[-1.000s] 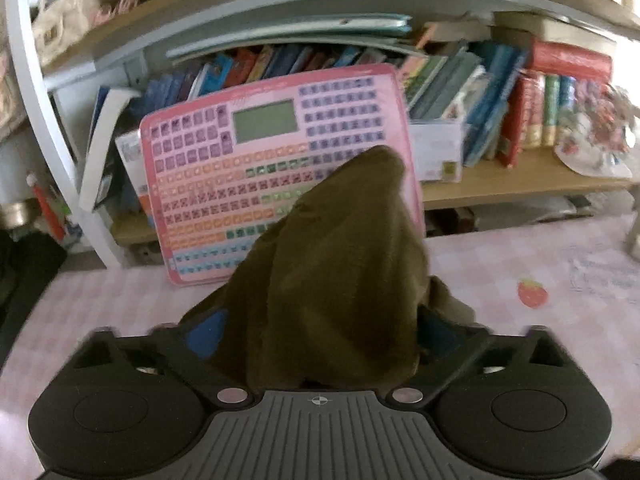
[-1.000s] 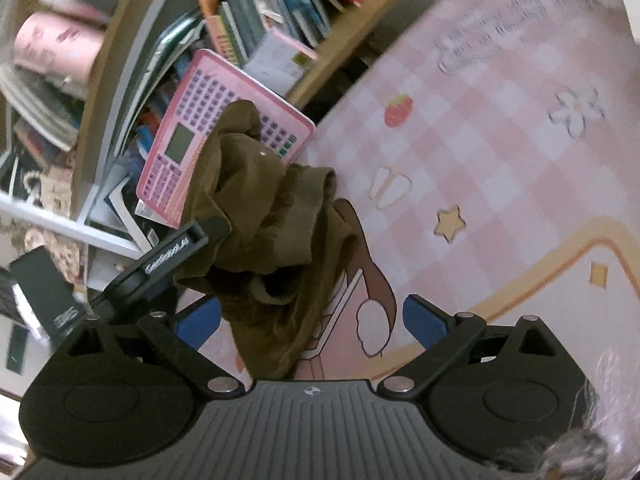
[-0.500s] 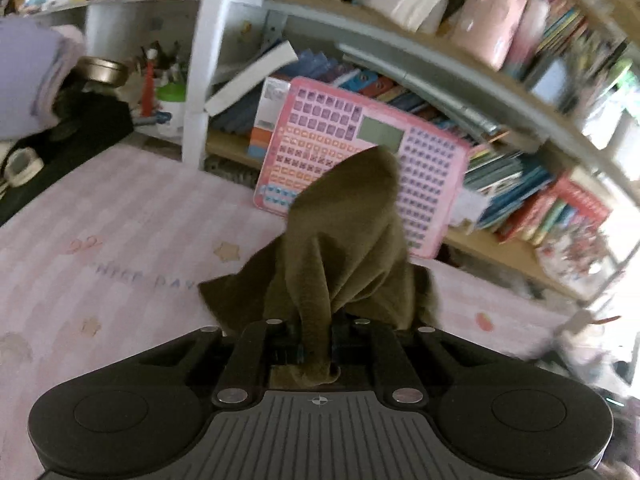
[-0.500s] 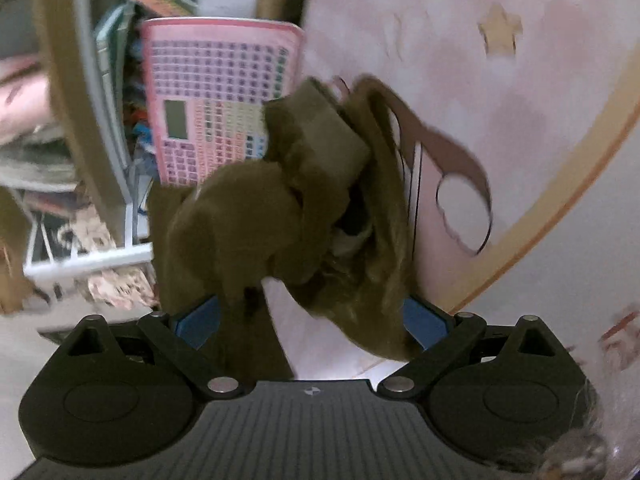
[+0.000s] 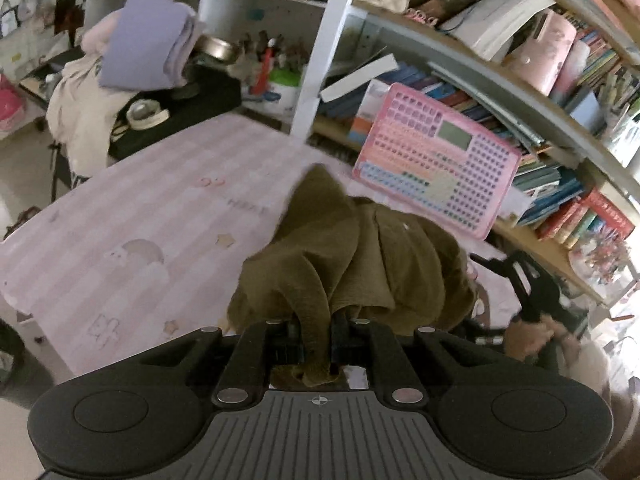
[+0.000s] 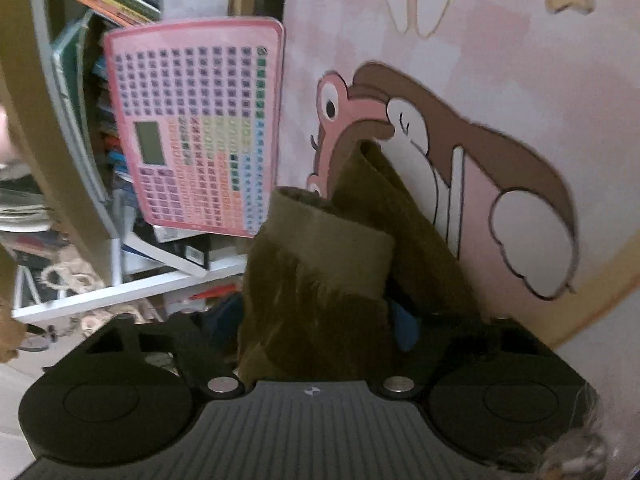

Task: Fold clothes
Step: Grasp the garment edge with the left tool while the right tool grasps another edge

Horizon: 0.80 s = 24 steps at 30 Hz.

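An olive-brown garment (image 5: 360, 264) hangs bunched above the pink patterned table mat (image 5: 132, 216). My left gripper (image 5: 316, 340) is shut on a fold of it, the cloth pinched between the close-set fingers. In the right wrist view the same garment (image 6: 320, 272) drapes thickly between and over the fingers of my right gripper (image 6: 320, 328); a blue pad (image 6: 404, 324) shows at the right of the cloth, the left one is hidden. The right gripper's black body also shows in the left wrist view (image 5: 528, 284), beyond the cloth to the right.
A pink toy keyboard tablet (image 5: 436, 160) leans against a bookshelf (image 5: 560, 184) full of books behind the table. A stack of lilac and cream cloth (image 5: 140, 44) lies on a side stand at far left. The mat's cartoon print (image 6: 460, 152) lies under the right gripper.
My left gripper closed on the garment and swung left and up, lifting it. My right gripper tilted, and the cloth now fills the space between its fingers.
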Tool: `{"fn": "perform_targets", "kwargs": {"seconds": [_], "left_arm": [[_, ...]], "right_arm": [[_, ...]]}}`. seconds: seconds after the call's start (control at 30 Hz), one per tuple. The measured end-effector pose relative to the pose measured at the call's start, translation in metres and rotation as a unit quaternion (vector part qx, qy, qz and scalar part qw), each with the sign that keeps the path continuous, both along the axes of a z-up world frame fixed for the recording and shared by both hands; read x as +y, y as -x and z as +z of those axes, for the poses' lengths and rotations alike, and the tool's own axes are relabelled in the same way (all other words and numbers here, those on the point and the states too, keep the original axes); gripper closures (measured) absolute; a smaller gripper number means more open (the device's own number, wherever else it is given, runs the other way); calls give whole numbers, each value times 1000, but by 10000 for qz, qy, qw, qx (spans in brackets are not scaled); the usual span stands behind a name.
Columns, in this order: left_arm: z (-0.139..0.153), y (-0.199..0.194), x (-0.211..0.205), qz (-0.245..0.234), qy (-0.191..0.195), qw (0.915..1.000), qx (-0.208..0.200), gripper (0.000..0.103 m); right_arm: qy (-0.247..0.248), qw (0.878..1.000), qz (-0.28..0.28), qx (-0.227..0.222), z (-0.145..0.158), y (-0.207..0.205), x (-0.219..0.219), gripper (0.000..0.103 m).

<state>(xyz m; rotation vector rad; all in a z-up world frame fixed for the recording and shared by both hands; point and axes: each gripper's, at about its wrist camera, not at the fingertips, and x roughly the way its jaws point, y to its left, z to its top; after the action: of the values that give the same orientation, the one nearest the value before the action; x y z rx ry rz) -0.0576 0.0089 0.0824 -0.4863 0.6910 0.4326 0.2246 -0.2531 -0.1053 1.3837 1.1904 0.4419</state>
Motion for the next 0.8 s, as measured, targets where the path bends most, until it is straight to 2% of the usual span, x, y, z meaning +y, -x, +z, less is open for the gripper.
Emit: {"fn": "perform_targets", "kwargs": {"seconds": [0.07,0.23,0.33,0.4,0.47,0.53,0.6,0.7,0.8], "left_arm": [[-4,-1,-1,-50,-38,9999,100,93],[-15,-14,-14,-571,-198,9975,361,90],[-20,-30,-28,-1030,-167,9937,414,90],[-21,-43,-42,-1428,-67,9892,335,87],[-20,-48,-51,-1696,35,9854,164,85],[-20,-51,-58,-1922,138,9813,-16,67],[-19,-55,-65,-2146,241,9762,-196,54],[-18,-47,-60,-2092,259,9770,-332,52],[-16,-38,-41,-1761,322,9829,-422,52]], "right_arm": [[105,9999,63,10,-2,-4,8,86],[263,9971,-15,-713,25,2,-7,92],[333,9906,-145,-1321,60,1,-30,92],[344,9815,-311,-1855,92,-1,-48,93],[269,9689,-492,-2410,124,-2,-66,93],[56,9506,-645,-3035,158,-4,-84,93],[-158,9277,-796,-3645,192,-5,-103,93],[-208,8967,-886,-4332,242,-5,-119,93],[-95,8702,-400,-4910,294,-5,-106,93]]}}
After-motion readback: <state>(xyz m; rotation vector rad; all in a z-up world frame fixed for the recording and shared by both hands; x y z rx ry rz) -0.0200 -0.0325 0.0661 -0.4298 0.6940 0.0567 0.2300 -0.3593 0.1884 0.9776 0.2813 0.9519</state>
